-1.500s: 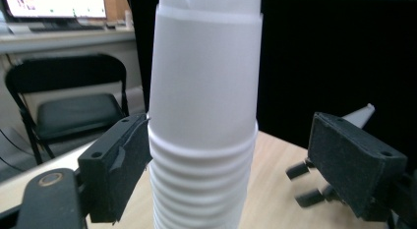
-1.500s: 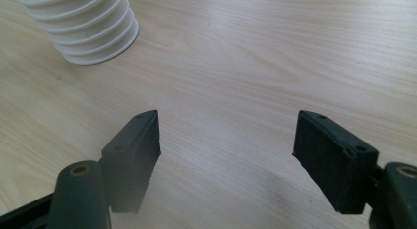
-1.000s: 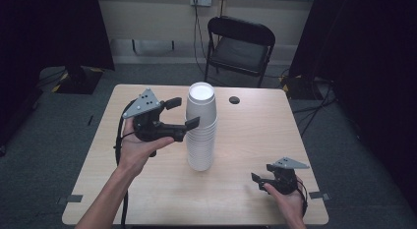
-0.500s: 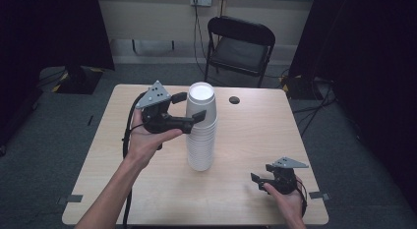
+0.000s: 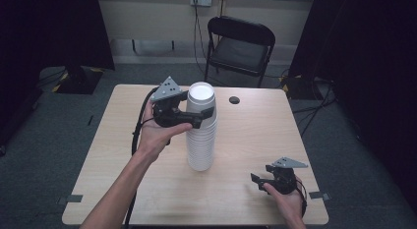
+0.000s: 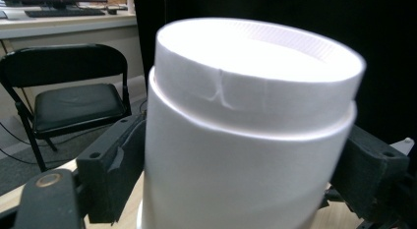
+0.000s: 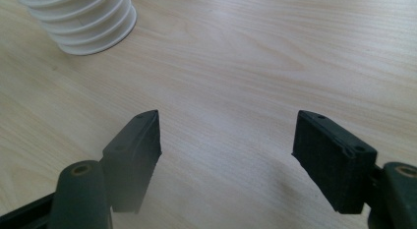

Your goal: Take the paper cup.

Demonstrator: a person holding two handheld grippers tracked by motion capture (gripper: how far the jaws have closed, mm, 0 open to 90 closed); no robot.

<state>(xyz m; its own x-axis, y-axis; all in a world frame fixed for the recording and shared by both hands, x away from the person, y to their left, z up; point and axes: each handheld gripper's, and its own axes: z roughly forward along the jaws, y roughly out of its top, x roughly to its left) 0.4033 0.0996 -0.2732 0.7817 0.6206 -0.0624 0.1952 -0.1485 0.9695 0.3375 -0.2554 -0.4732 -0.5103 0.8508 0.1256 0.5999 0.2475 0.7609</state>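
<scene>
L gripper [image 5: 199, 116] sat astride top of the cup stack [image 5: 200, 135], jaws either side of the uppermost cup [image 6: 255, 57], just below its rim; jaws had just been opening a touch, cup between them. Pads at or very near the wall — couldn't tell if pressing. Stack stood upright mid-table [image 5: 123, 155]. R gripper [image 7: 228, 150] rested well apart from stack, toward near R corner, jaws wide apart, nothing between. Judged: white paper cups, thin-walled, light, crush-prone; nested ones may lift together. Best hold under rolled rim, gentle squeeze. Ribbed stack profile, matte; table pale wood laminate.
</scene>
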